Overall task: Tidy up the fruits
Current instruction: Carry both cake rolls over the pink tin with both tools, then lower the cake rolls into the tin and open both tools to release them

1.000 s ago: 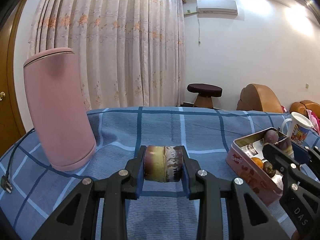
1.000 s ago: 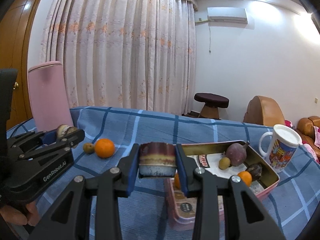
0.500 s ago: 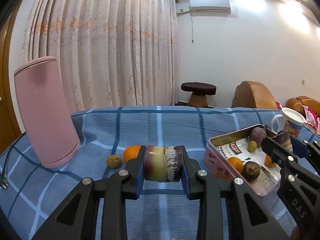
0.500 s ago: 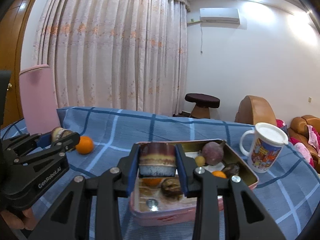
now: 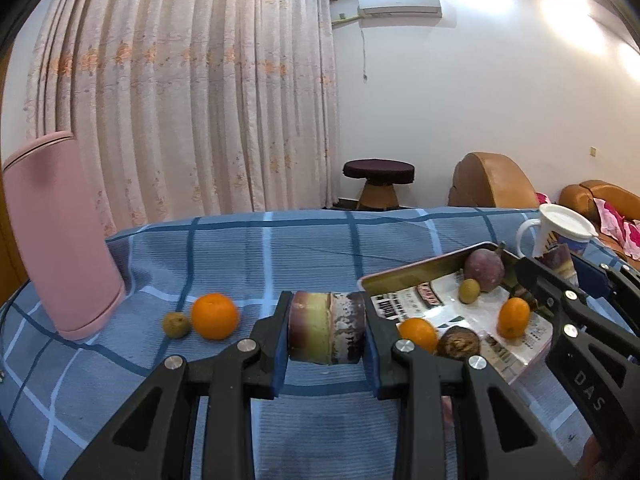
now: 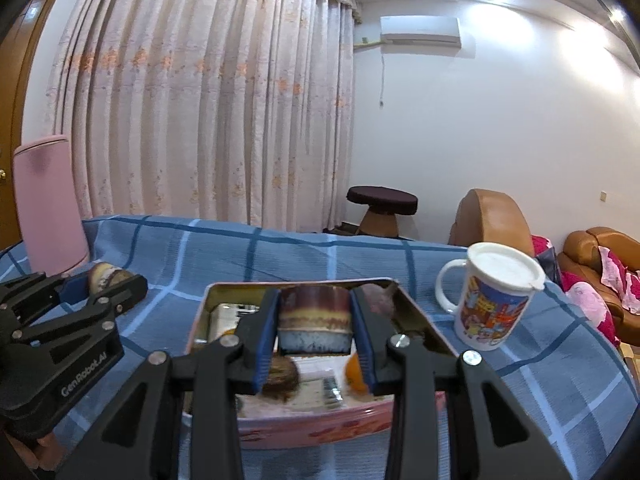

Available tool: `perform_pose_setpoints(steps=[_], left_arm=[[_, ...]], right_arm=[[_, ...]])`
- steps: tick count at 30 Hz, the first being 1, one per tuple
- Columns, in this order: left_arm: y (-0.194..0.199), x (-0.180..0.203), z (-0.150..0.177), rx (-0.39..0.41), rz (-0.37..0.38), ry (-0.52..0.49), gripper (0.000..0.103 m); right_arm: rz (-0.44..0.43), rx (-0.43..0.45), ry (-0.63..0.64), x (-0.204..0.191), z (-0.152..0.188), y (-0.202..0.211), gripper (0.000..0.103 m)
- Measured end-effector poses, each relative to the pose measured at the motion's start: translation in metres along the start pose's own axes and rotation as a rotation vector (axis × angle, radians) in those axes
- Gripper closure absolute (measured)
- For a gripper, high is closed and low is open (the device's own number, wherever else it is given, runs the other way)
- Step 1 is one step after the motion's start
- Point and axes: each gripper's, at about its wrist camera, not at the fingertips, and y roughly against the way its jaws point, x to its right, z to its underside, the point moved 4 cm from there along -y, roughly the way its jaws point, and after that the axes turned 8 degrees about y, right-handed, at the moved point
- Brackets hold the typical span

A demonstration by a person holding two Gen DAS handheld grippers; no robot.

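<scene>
Both views have slid sideways since a second ago, bringing the pink tin under the right gripper and loose fruit beside the left gripper. Each gripper is clamped on a short banded cane piece, rough-skinned and cylindrical. A smooth orange lies on the ribbed checked tablecloth near the table's left edge; the gripper hides much of the tin's contents.
</scene>
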Motion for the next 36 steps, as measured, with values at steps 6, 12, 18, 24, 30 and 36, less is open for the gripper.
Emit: perform_pose_setpoints(steps=[6,12,18,24,30,36], left_arm=[[-0.007,0.02,0.0,-0.009,0.028,-0.013,0.071],[-0.016,0.037,-0.002,-0.023,0.043,-0.029,0.071],[-0.025,0.055,-0.001,-0.038,0.058,-0.047,0.071],[-0.041,0.065,0.0,-0.099,0.053,-0.048,0.071],[-0.055,0.068,0.001,-0.16,0.065,-0.024,0.071],[-0.063,0.068,0.002,-0.19,0.069,-0.015,0.071]], right_arm=[[0.025,-0.032,-0.03,0.021,0.003,-0.012,0.065],[0.054,-0.057,-0.051,0.04,0.004,-0.024,0.065],[0.061,-0.077,-0.062,0.052,0.005,-0.033,0.065],[0.03,-0.128,-0.075,0.056,0.007,-0.047,0.065],[0.004,-0.168,-0.1,0.061,0.009,-0.06,0.065],[-0.017,-0.195,-0.091,0.059,0.009,-0.067,0.065]])
